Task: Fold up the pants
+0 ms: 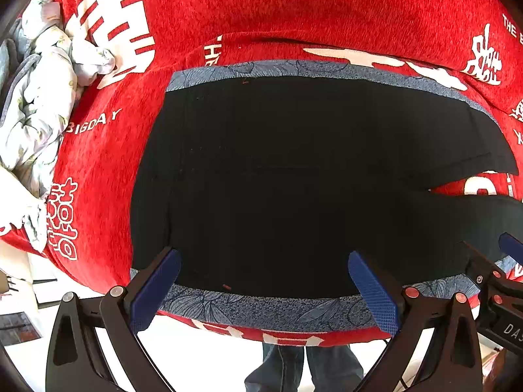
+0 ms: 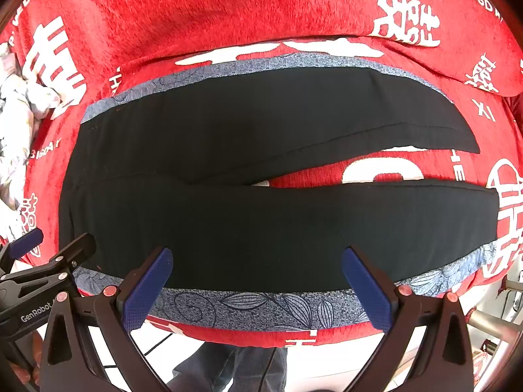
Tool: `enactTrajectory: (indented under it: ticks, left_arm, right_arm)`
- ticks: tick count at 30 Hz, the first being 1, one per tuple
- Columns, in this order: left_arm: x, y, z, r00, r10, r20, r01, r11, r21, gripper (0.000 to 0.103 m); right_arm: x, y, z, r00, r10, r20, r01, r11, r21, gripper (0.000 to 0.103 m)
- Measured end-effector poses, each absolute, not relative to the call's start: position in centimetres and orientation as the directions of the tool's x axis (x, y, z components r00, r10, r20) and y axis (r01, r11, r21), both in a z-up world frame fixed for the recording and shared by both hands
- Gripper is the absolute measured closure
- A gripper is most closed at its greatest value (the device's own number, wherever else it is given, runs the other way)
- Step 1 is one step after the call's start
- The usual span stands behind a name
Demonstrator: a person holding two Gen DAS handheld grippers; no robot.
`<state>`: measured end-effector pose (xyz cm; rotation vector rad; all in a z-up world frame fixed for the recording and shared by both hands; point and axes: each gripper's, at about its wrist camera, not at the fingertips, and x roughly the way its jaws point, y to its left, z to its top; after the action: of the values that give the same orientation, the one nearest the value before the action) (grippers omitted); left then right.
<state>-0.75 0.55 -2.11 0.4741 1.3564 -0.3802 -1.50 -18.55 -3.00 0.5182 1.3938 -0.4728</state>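
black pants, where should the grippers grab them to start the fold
Take the black pants along the near leg's outer edge, coming in low from the near table side. That edge lies flat and straight over the blue floral cloth, right ahead of the left gripper and the right gripper, whose jaws stand open. From there the near leg can probably lift over the far one.

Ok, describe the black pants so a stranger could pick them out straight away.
Start from the red blanket with big white characters that covers the whole surface. On it lies a blue-grey floral cloth, and the black pants lie flat on that, waist to the left, two legs splitting apart toward the right. They are the only plain black piece; the crumpled white floral fabric sits apart at far left.
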Motion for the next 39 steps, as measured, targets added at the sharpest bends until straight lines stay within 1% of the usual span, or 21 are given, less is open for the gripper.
enactTrajectory:
  ticks: [39]
  left_arm:
    - [-0.94,0.82,-2.49,0.174,0.029,-0.984,0.527,0.842,0.118,0.0]
  right_arm:
    - [-1.26,-18.1,-3.18,0.11,-0.02,-0.994,0.587,0.808,0.049,0.0]
